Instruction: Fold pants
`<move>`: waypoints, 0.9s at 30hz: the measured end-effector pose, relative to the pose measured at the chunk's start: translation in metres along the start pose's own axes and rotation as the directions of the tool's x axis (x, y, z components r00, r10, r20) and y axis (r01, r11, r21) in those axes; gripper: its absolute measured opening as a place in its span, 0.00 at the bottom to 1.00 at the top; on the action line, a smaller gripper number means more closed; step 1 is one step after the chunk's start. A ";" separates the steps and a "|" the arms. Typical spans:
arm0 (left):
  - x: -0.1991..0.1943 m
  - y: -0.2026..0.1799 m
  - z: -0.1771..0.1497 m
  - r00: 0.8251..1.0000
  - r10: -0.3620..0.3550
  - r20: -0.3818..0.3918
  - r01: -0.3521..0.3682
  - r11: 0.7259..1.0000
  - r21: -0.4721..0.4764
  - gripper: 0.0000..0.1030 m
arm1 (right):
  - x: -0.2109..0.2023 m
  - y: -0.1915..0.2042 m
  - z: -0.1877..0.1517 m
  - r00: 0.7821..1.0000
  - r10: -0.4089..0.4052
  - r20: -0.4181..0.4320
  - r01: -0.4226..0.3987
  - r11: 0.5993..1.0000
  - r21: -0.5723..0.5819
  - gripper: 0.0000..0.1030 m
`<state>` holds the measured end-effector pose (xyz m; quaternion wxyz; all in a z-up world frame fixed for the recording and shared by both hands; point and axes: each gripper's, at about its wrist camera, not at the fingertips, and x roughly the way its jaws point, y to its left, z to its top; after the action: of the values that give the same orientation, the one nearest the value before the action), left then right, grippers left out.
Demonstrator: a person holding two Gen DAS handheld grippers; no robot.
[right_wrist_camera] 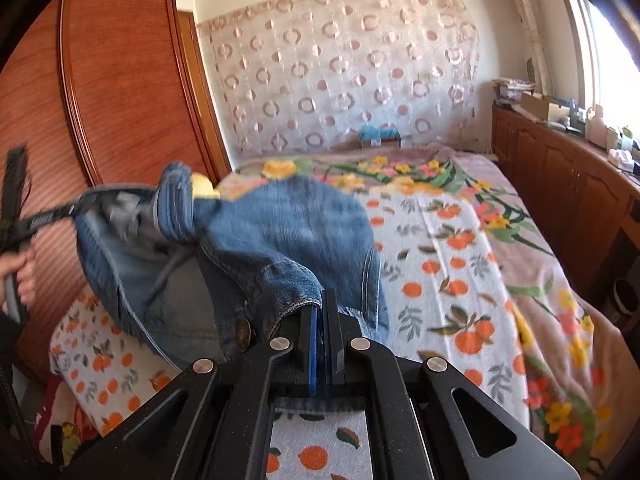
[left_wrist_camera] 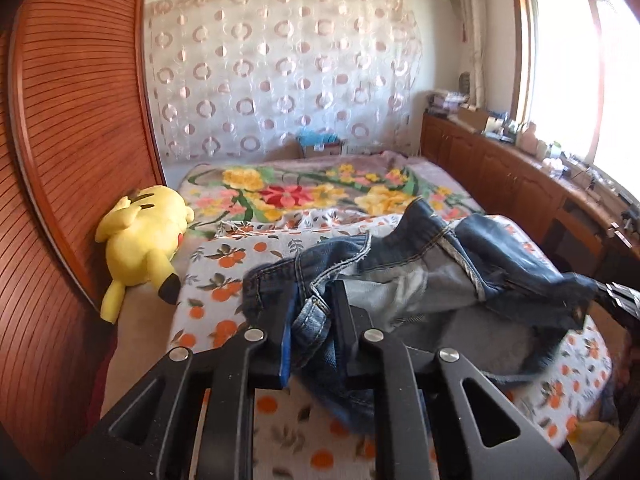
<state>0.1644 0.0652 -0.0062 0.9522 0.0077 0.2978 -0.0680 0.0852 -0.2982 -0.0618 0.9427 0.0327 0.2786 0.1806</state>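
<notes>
Blue denim pants [left_wrist_camera: 400, 264] hang bunched between my two grippers above the orange-print bedspread [left_wrist_camera: 224, 264]. My left gripper [left_wrist_camera: 316, 300] is shut on the waistband near a belt loop, with denim pinched between its black fingers. In the right wrist view the pants [right_wrist_camera: 280, 224] spread to the left, inside lining showing. There my right gripper [right_wrist_camera: 323, 300] is shut on a waistband edge beside the metal button [right_wrist_camera: 242, 332]. The left gripper [right_wrist_camera: 40, 220] and a hand [right_wrist_camera: 20, 276] show at the far left of that view. The right gripper [left_wrist_camera: 616, 300] shows at the right edge of the left wrist view.
A yellow plush toy [left_wrist_camera: 144, 232] lies at the bed's left edge against a wooden wardrobe [left_wrist_camera: 72, 120]. A flowered blanket [left_wrist_camera: 304, 188] covers the far half of the bed. Low wooden cabinets [left_wrist_camera: 500, 168] with clutter run along the right under a window. A cardboard box [left_wrist_camera: 320, 146] sits at the far end.
</notes>
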 end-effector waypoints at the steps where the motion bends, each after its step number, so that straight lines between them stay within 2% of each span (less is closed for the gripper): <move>1: -0.011 0.002 -0.005 1.000 -0.006 0.005 0.006 1.000 0.002 0.17 | -0.005 -0.001 0.002 1.000 0.002 0.016 -0.002 1.000 0.005 0.02; 8: -0.045 0.013 -0.061 0.999 -0.042 -0.023 0.041 0.998 -0.037 0.17 | -0.046 -0.003 0.003 0.993 0.020 0.115 -0.023 0.999 0.024 0.02; 11: -0.041 0.009 -0.085 0.997 -0.046 -0.061 0.044 0.998 -0.036 0.17 | -0.044 -0.003 -0.012 0.996 0.016 0.092 -0.017 1.000 0.015 0.02; 14: -0.035 0.006 -0.100 0.995 -0.050 -0.091 0.047 0.998 -0.038 0.17 | -0.030 -0.005 -0.027 1.000 0.001 0.031 -0.001 1.000 0.003 0.02; 17: -0.036 0.005 -0.107 0.993 -0.053 -0.104 0.049 0.998 -0.043 0.23 | -0.023 -0.010 -0.037 1.000 -0.001 -0.008 0.001 1.000 0.006 0.02; 19: -0.039 0.006 -0.107 0.992 -0.072 -0.106 0.066 0.996 -0.051 0.30 | -0.019 -0.012 -0.038 1.000 0.002 -0.023 -0.001 1.000 0.011 0.02; 23: -0.057 0.004 -0.103 0.993 -0.100 -0.064 0.097 0.994 -0.053 0.52 | -0.017 -0.010 -0.039 0.999 0.009 -0.037 -0.008 1.000 0.016 0.02; 27: -0.065 -0.005 -0.093 0.993 -0.116 -0.037 0.116 0.993 -0.008 0.52 | -0.016 -0.009 -0.039 0.999 0.017 -0.043 -0.016 1.000 0.020 0.02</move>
<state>0.0585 0.0739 -0.0455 0.9409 -0.0109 0.3156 -0.1223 0.0551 -0.3139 -0.0878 0.9345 0.0405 0.3006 0.1864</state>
